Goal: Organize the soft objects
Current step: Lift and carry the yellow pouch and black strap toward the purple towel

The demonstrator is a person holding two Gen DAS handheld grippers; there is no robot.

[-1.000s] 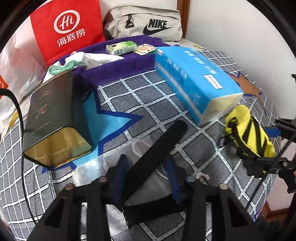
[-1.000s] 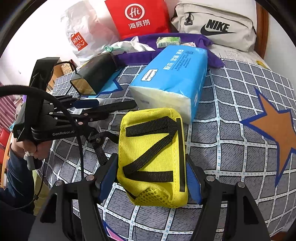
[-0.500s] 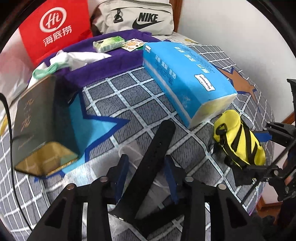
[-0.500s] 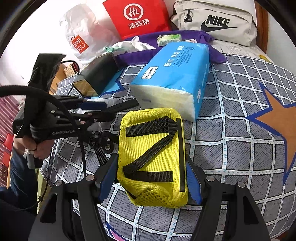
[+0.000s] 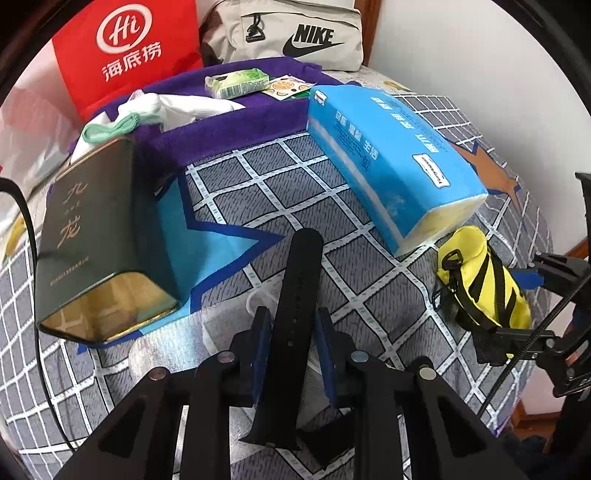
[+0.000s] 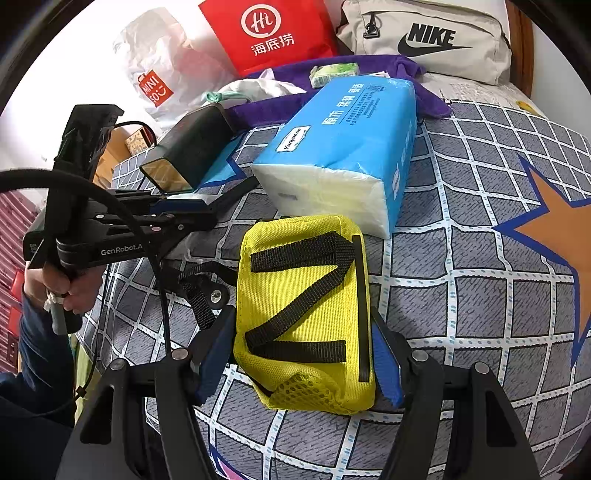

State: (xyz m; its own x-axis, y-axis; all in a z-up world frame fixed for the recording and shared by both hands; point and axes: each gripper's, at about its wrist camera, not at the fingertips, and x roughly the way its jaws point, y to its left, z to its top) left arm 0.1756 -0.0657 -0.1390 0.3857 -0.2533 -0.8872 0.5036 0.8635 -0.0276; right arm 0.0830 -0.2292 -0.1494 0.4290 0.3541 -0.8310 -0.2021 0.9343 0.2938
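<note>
My left gripper [image 5: 293, 328] is shut on a long black strap [image 5: 299, 280] and holds it above the bed; the strap sticks out forward between the pads. My right gripper [image 6: 303, 350] is shut on a yellow pouch [image 6: 306, 306] with black webbing, just in front of a blue pack of tissues [image 6: 343, 147]. In the left wrist view the pouch [image 5: 480, 280] sits at the right, beside the tissue pack [image 5: 391, 155]. The left gripper also shows in the right wrist view [image 6: 184, 218].
A dark green tin [image 5: 92, 236] lies on the left of the checked bedspread [image 5: 258, 184]. A purple towel [image 5: 221, 125] at the back carries white cloth [image 5: 177, 107] and a green packet [image 5: 236, 79]. A red bag [image 5: 125, 48] and a Nike bag [image 5: 295, 33] stand behind.
My left gripper has swung the black strap from pointing right to nearly straight ahead and moved closer to the tin. The right gripper still holds the yellow pouch in place.
</note>
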